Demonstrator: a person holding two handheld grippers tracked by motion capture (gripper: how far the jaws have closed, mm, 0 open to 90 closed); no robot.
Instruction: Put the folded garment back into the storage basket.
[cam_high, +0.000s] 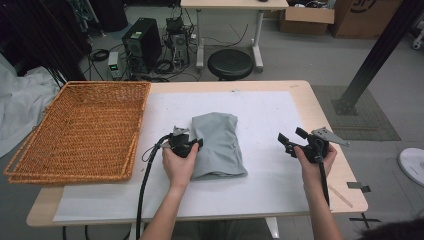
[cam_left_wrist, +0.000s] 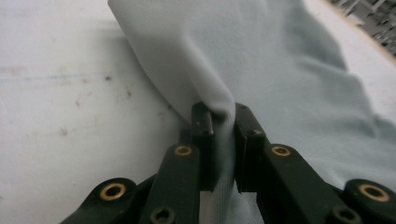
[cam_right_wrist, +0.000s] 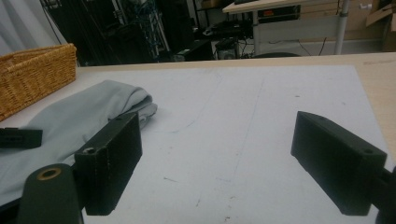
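Left fingers (cam_left_wrist: 223, 140): I have them pinched on a raised fold of the folded pale grey fabric garment (cam_high: 218, 145), at its left edge
Right fingers (cam_right_wrist: 233, 163): I hold them spread wide with nothing between, just above the white sheet (cam_high: 270, 115), well apart from the garment
Garment: lies flat mid-worktop on the sheet
Woven wicker basket (cam_high: 80, 132): at the light wooden worktop (cam_high: 305, 100) left end
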